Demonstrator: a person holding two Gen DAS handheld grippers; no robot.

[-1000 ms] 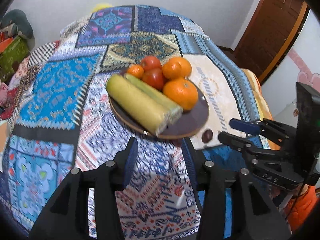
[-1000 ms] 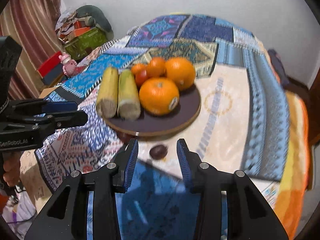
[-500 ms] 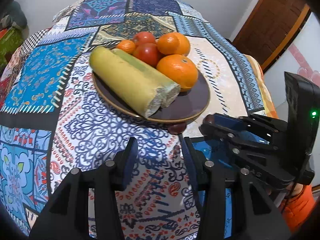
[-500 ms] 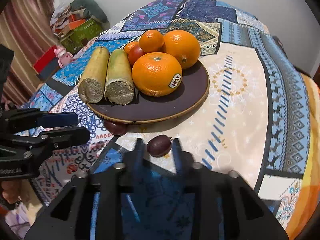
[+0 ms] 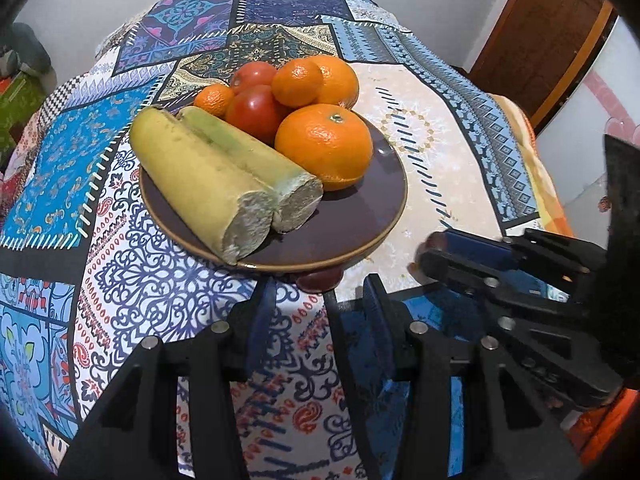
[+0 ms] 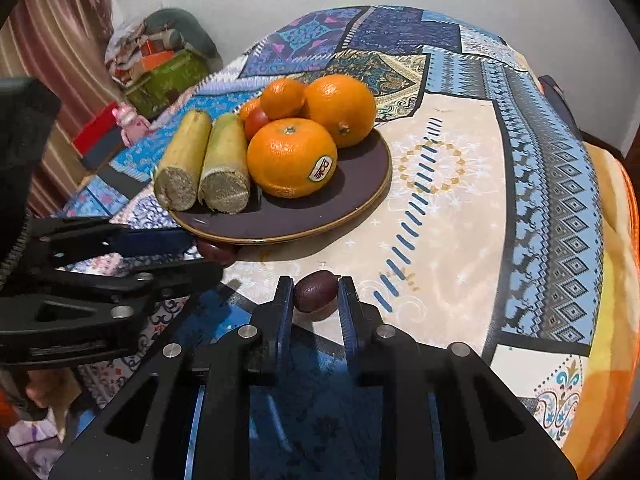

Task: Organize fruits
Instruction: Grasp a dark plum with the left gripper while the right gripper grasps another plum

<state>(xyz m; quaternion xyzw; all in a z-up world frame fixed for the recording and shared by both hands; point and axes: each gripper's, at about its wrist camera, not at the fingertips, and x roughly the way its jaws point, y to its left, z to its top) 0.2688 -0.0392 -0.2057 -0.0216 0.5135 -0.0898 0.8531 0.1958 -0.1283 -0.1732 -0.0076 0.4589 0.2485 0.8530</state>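
The patterned cloth (image 6: 460, 208) carries a brown plate (image 6: 352, 196) of oranges, tomatoes and two cane pieces. My right gripper (image 6: 315, 294) has closed on a dark fruit (image 6: 316, 291) lying on the cloth near the plate's edge, pads pressing both its sides. My left gripper (image 5: 320, 300) stands part open, empty; a second dark fruit (image 5: 318, 280) lies just beyond its fingertips, under the rim.

White wall (image 6: 248, 8) (brown door (image 5: 548, 32)).

Second dark fruit (image 5: 318, 278) half hidden under plate (image 5: 372, 216) rim, just ahead of left hand-held gripper (image 5: 320, 308).
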